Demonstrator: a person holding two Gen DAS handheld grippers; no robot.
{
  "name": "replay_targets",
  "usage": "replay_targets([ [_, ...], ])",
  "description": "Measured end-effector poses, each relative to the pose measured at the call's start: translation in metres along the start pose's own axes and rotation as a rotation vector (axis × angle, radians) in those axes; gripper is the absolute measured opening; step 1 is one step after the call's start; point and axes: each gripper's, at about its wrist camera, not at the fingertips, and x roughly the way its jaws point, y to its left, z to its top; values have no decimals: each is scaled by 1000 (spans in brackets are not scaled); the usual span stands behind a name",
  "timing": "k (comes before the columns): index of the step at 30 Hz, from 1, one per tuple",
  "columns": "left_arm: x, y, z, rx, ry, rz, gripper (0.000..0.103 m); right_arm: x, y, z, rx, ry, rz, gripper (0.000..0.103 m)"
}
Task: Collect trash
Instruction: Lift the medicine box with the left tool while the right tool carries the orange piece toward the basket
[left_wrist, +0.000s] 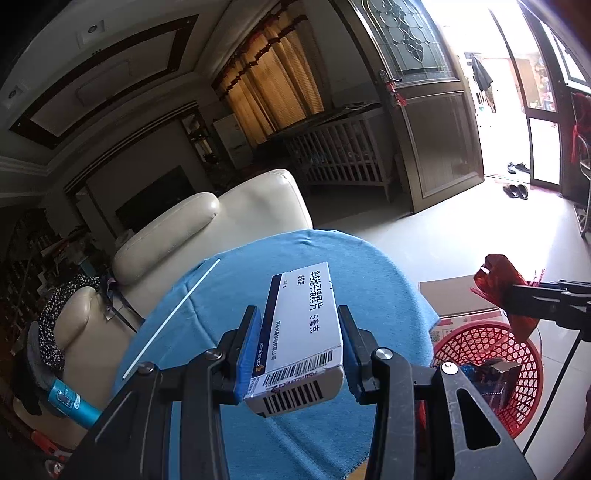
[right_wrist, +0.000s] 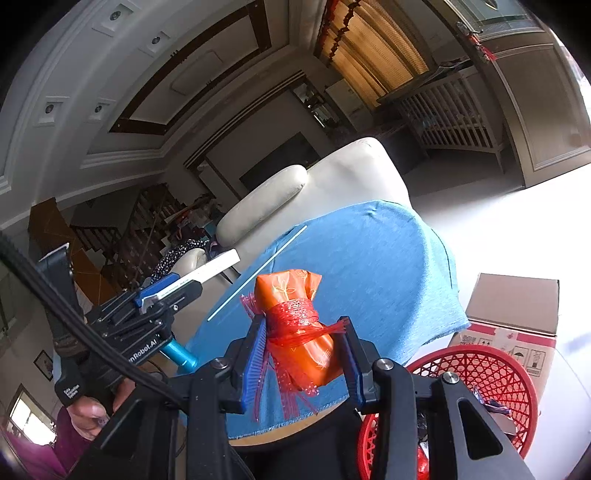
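Observation:
My left gripper (left_wrist: 301, 332) is shut on a white and blue medicine box (left_wrist: 303, 332), held above the blue-clothed table (left_wrist: 369, 269); the box also shows in the right wrist view (right_wrist: 207, 271). My right gripper (right_wrist: 304, 354) is shut on an orange wrapper bound in red netting (right_wrist: 299, 325), held above the table's near edge; it shows in the left wrist view (left_wrist: 506, 295) over the red basket (left_wrist: 480, 347). The red basket (right_wrist: 480, 373) stands on the floor at the right with some trash in it. A white straw (left_wrist: 173, 314) lies on the cloth (right_wrist: 369, 258).
A cardboard box (right_wrist: 513, 310) stands behind the basket. A cream armchair (left_wrist: 207, 229) is beyond the table, with a wooden crib (left_wrist: 343, 155) and an open door further back. Shoes (left_wrist: 515, 190) lie by the doorway.

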Motion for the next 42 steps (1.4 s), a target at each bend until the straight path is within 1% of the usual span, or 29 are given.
replay_targets([
  [33,-6,-23,0,18,10,-74,43,-16,-8,1,32,-30,-20,41],
  [42,-8,-32,1,26,11,-106,43,-18,-11,2,34,-36,-20,41],
])
